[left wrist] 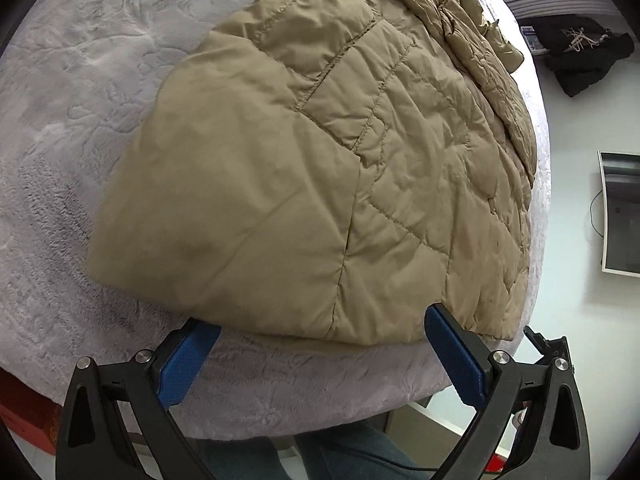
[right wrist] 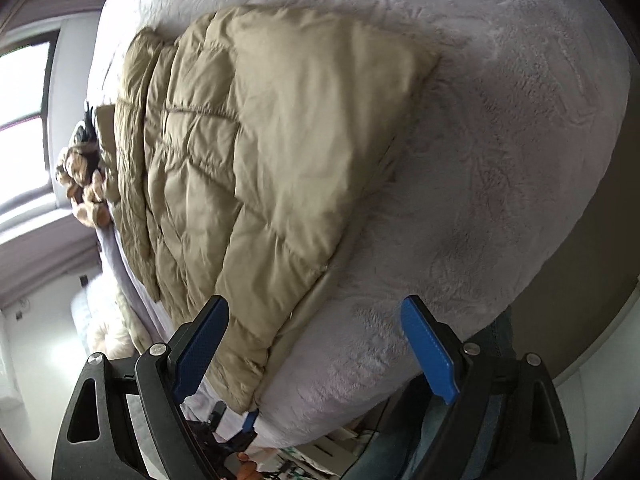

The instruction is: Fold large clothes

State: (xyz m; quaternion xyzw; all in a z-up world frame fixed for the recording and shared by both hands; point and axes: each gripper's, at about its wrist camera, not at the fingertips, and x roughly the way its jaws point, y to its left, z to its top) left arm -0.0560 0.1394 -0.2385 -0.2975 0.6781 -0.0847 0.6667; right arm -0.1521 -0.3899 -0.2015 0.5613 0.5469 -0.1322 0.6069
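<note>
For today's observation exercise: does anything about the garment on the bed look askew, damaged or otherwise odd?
Nothing looks damaged or spilled. The tan quilted jacket lies partly folded on the grey fleece blanket. One oddity: its far end is bunched and rumpled, not smoothed flat. A faint darker patch shows on the smooth panel.

Tan quilted jacket (left wrist: 320, 168), pale-grey blanket (left wrist: 80, 120)

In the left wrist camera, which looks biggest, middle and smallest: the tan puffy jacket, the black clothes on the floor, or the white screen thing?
1. tan puffy jacket, biggest by far.
2. black clothes and white screen thing look about alike; both are far off, so I won't rank them.
</note>
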